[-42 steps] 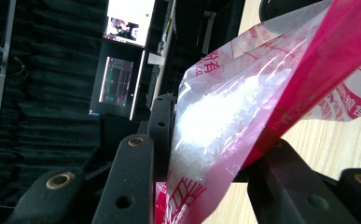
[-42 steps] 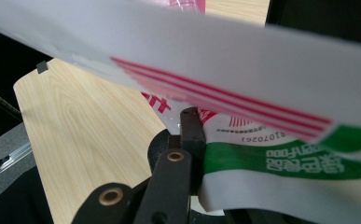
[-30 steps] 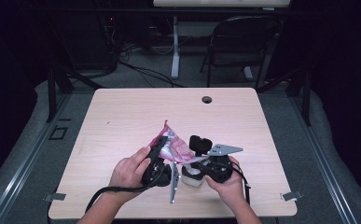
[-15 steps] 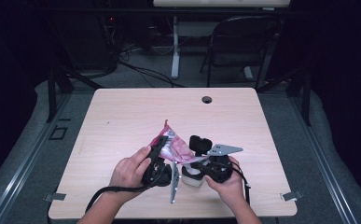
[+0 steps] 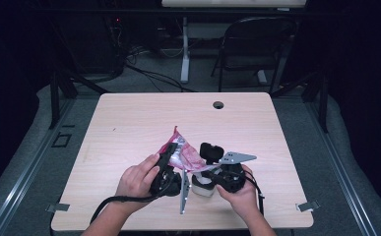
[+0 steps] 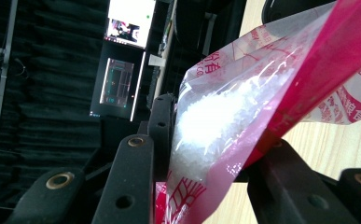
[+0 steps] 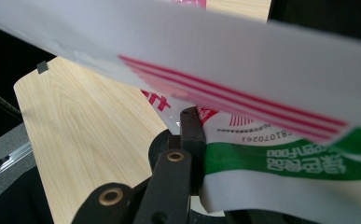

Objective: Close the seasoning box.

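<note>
High view: bag (image 5: pixel 180 150) held over the table (image 5: pixel 129 123) between left gripper (image 5: pixel 170 156) and right gripper (image 5: pixel 211 169); left gripper view: jaws clamped on its crystal-filled corner; right gripper view: jaws pinched on the bag edge (image 7: pixel 281 163); pulling unevenly could probably rip it, spilling crystals.

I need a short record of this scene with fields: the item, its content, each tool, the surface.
item: pink and clear plastic bag, held up over the table
content: white grains in the clear part
left tool: shut on the bag
right tool: shut on the bag's other end
surface: light wooden table, with a round hole near the far edge
</note>
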`<state>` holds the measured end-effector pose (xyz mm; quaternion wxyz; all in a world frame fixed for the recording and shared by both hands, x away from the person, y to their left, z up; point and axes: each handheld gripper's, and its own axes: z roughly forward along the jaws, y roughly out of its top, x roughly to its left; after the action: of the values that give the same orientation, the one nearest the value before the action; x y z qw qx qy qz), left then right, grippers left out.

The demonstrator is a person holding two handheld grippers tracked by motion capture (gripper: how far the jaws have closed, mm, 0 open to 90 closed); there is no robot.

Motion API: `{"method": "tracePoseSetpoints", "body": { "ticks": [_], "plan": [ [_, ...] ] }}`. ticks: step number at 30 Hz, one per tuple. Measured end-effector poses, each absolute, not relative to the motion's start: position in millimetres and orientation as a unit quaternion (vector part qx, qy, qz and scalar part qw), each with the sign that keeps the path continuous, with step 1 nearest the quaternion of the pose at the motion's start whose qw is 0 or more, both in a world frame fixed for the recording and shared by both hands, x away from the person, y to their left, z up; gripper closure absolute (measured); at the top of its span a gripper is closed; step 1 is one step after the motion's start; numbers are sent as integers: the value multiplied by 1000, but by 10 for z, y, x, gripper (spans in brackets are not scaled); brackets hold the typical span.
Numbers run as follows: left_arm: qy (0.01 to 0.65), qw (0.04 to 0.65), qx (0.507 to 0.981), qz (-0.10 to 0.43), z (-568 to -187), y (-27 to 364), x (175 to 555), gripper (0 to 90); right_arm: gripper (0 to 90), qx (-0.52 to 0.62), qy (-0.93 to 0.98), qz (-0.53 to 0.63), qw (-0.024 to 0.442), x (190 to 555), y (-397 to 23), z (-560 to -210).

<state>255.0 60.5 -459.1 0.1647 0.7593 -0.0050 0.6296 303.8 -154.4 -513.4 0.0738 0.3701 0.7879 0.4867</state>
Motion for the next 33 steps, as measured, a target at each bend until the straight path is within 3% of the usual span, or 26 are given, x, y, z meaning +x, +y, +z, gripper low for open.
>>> {"method": "tracePoseSetpoints", "body": {
  "ticks": [33],
  "plan": [
    [11, 171, 766, 619, -4621, 656, 2581, 703, 900, 369, 790, 483, 83, 3030, -1582, -5116]
  ]
}}
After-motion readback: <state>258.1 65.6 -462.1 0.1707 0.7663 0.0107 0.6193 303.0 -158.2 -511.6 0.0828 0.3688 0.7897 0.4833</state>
